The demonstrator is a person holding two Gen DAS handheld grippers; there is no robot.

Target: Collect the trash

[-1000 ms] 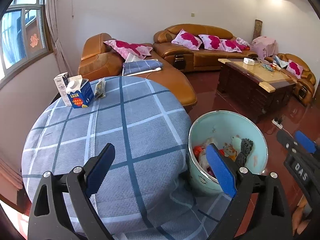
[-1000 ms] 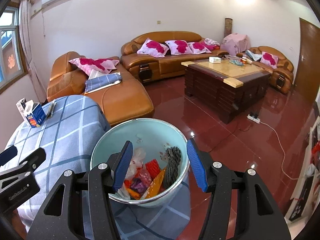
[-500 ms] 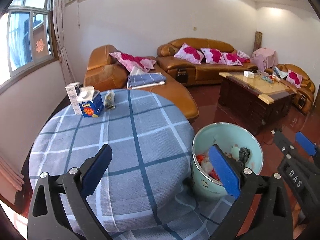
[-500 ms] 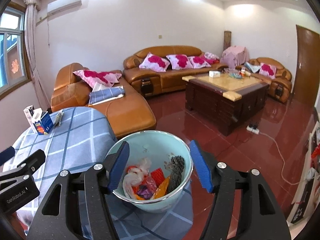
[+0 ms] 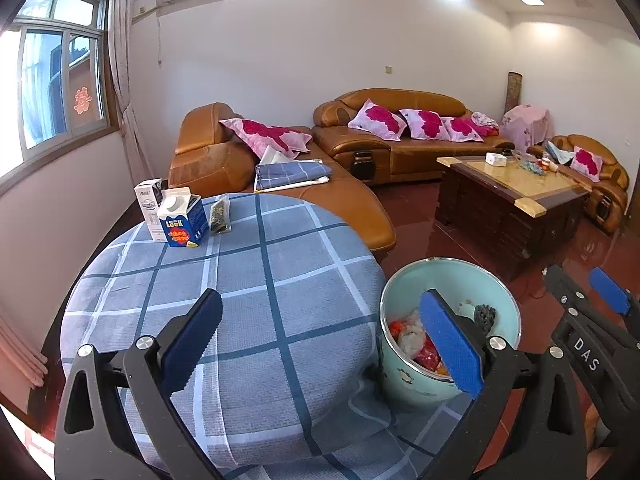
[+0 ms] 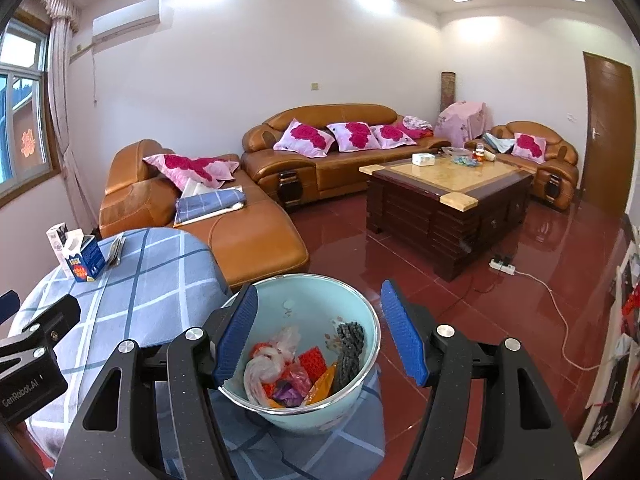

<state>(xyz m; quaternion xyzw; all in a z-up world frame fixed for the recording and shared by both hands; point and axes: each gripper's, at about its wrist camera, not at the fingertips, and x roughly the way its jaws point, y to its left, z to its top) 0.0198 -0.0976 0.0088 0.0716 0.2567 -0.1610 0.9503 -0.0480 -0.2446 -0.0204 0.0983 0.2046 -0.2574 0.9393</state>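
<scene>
- Setting: the living room of a home.
- Seating: tan leather sofas [image 6: 320,148] with pink floral cushions [image 6: 304,142] — centre of frame.
- Dark wooden coffee table [image 6: 448,196] at right, on a glossy red tiled floor [image 6: 520,280].
- Wall air conditioner [image 6: 126,20] and curtained window [image 5: 60,80], upper left.
- Round table with checked cloth [image 5: 248,280], lower left.

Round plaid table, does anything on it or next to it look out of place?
Three items remain at the far edge of the round table with the blue plaid cloth: a white box, a blue and white carton and a dark wrapper. Nothing is spilled around the pale green bucket.
</scene>
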